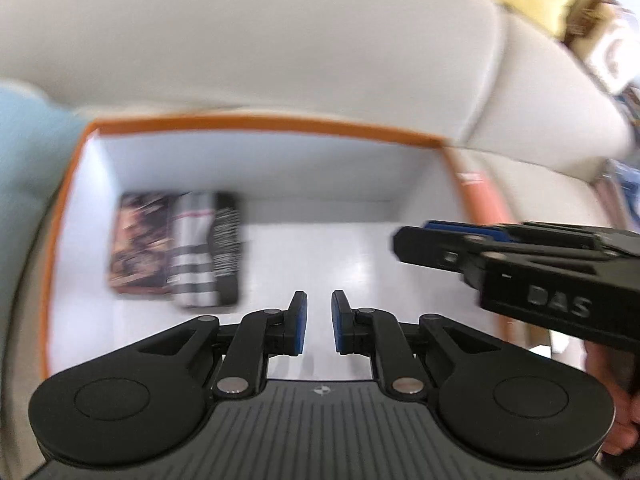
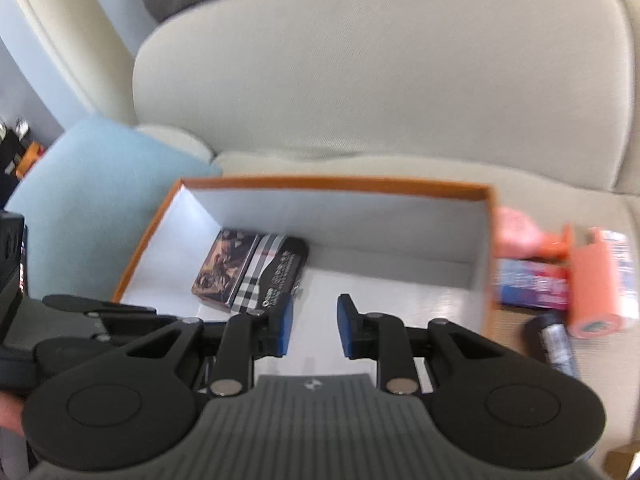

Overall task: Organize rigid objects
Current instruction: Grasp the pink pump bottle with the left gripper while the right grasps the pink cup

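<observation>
Orange-rimmed box (image 2: 344, 185) on beige sofa (image 2: 380, 80), both grippers above it, empty.
Three small flat boxes (image 2: 250, 270) lie side by side at box's far-left corner; left gripper (image 1: 319, 322) jaws nearly together, clasping nothing; right gripper (image 2: 315, 326) jaws slightly parted, nothing between; more items (image 2: 560, 280) blurred on sofa right of box.

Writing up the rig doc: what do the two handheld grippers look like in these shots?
Both match. The left gripper and right gripper are matte black plastic: two round disc housings, angled linkage arms with silver pivot pins, and fingers faced with blue pads. A ribbed grey centre plate carries a small white logo. The right gripper's side bears raised letters "DAS". No cables or sleeves are visible.
</observation>
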Demonstrator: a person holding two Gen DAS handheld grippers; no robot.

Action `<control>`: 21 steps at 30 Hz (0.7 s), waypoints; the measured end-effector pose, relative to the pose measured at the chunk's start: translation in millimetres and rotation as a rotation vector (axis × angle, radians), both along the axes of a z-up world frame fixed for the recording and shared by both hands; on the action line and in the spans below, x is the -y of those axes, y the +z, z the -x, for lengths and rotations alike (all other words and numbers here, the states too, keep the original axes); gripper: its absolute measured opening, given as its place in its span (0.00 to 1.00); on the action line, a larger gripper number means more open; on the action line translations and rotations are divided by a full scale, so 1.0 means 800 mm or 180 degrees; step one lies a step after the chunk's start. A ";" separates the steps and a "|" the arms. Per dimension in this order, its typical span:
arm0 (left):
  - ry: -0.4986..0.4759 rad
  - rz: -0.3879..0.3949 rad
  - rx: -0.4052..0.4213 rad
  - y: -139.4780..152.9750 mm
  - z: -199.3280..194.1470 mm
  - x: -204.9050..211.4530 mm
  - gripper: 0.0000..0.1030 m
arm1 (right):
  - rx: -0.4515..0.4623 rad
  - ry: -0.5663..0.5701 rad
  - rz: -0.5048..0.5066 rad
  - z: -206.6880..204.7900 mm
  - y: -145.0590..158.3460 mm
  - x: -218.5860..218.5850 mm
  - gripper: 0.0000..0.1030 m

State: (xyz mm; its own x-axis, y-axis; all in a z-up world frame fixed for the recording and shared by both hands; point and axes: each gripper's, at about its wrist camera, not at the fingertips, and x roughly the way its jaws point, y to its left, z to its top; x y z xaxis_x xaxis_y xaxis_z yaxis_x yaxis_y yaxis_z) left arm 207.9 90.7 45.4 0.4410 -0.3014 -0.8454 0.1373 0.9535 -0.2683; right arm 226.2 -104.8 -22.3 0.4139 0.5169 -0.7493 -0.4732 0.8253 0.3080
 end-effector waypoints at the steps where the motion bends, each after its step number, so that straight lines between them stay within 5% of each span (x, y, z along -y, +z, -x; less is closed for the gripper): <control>1: -0.0075 0.0043 0.0058 -0.007 -0.016 0.034 0.15 | 0.0048 -0.0041 -0.0020 0.005 0.008 0.013 0.25; 4: -0.0364 0.0165 0.0233 -0.005 0.026 0.104 0.15 | 0.0182 -0.0222 -0.0067 0.020 0.028 0.056 0.28; 8: -0.0757 0.0146 0.0365 0.004 0.025 0.156 0.15 | 0.0248 -0.0551 -0.0027 0.035 0.038 0.119 0.29; 14: -0.1303 -0.0195 0.0359 -0.024 -0.009 0.212 0.15 | 0.0063 -0.0852 0.0115 0.026 0.016 0.192 0.31; 21: -0.1914 -0.0836 0.0380 -0.035 -0.072 0.285 0.15 | -0.0105 -0.0818 0.0298 -0.033 -0.012 0.213 0.39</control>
